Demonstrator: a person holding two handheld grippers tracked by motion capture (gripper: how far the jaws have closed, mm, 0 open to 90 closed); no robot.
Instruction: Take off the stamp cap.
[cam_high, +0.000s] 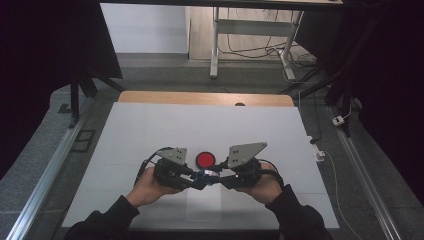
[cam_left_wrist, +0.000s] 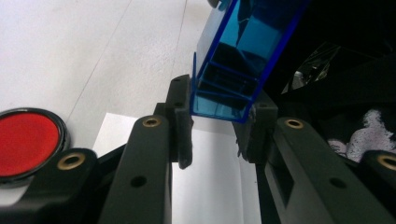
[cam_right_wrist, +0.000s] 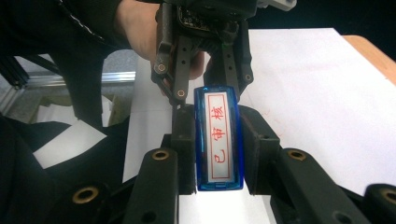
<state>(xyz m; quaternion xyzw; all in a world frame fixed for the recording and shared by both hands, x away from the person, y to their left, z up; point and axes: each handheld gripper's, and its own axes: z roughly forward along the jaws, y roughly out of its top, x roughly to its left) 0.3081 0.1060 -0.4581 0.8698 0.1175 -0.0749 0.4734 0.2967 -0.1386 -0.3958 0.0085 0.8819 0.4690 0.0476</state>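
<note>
Around the action the white table sheet (cam_high: 150, 130) lies bare apart from one thing: a round red pad in a dark ring (cam_high: 205, 160), sitting just beyond the two grippers and between their grey plates, touching neither of them as far as the high view lets us see. In the left gripper view that red pad (cam_left_wrist: 25, 142) shows low at the left edge, flat on the sheet, just beside the gripper's own arm. Beyond the table's wooden far edge (cam_high: 200, 97) stand the legs of another desk (cam_high: 215, 45) with cables trailing on the floor, well apart from the work. Nothing stands between the grippers and the stamp. And here is the centrepiece: a blue see-through stamp (cam_right_wrist: 219, 140) with a white label bearing red characters, held above the sheet near the table's near edge, between both tools. The right gripper (cam_right_wrist: 218, 154) has its jaws clamped on the stamp's two long sides, label facing up at its camera. The left gripper (cam_right_wrist: 205, 88) comes in from the opposite end, nose to nose, and pinches the far end of the same stamp; in its own view the blue stamp (cam_left_wrist: 233, 65) tilts up and away with the pads pressed against its lower corners. In the high view the left hand (cam_high: 147, 187) and right hand (cam_high: 262, 187) sit low and level, forearms coming in from the near edge, angled inward towards each other.
</note>
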